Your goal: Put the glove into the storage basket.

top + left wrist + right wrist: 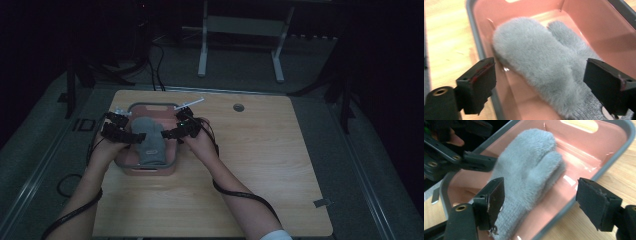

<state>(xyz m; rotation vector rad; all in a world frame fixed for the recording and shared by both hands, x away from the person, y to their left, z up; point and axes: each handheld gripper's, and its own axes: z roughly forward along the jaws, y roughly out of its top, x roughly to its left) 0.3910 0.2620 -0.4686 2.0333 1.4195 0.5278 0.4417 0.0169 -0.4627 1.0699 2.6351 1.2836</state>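
Note:
A fluffy grey mitten (150, 142) lies lengthwise in a pink bin with a grey rim (150, 170) on the wooden table. In the left gripper view the mitten (541, 62) spreads between and beyond my left gripper (549, 85), whose jaws stand wide apart, one over the bin's rim (475, 37), one above the knit cuff. My left gripper (135, 136) sits at the bin's left side in the high view. My right gripper (167, 133) is at the bin's right side. Its jaws are open too, straddling the rim (564, 212) with the mitten (526, 175) by the left jaw; gripper midpoint (540, 202).
The bin stands at the table's back left. A round hole (238, 107) is set in the table top near the back edge. A white desk frame (240, 45) stands on the floor beyond. Cables trail from both grippers along the forearms.

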